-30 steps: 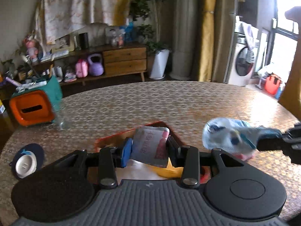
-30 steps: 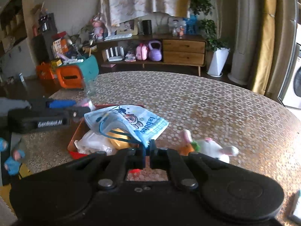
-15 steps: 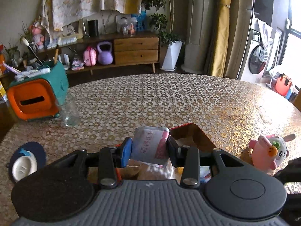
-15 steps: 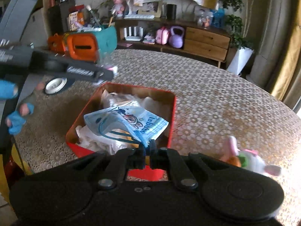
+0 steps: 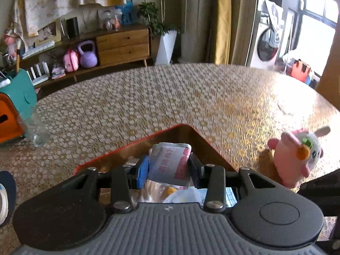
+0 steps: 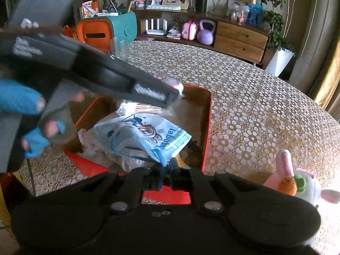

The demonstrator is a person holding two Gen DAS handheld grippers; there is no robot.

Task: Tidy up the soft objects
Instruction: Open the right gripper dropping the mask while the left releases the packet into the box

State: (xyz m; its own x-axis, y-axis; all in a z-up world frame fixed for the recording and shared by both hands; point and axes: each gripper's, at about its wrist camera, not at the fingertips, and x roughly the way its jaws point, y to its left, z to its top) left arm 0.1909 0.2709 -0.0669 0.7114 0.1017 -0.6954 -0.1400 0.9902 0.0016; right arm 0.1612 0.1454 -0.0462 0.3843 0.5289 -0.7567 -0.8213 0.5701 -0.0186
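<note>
My left gripper [image 5: 167, 166] is shut on a small white packet with red print [image 5: 170, 162] and holds it over the red box [image 5: 136, 142]. The left gripper also shows in the right wrist view [image 6: 176, 94], above the box [image 6: 207, 127]. My right gripper [image 6: 162, 175] is shut on the corner of a blue-and-white cartoon pouch [image 6: 144, 135], which hangs over the box. White soft items and a clear bag lie inside. A pink and white plush rabbit [image 5: 297, 155] sits on the table right of the box, and shows in the right wrist view [image 6: 297, 182].
The round table [image 5: 170, 97] has a honeycomb-pattern cloth. A clear glass [image 5: 37, 129] and an orange-and-teal container [image 5: 14, 106] stand at the far left. A dark round item [image 5: 6, 193] lies at the left edge.
Both grippers have moved forward over the red box with their items. The left gripper now reaches across above the box in the right wrist view. The pouch hangs lower, over the box's inside.
</note>
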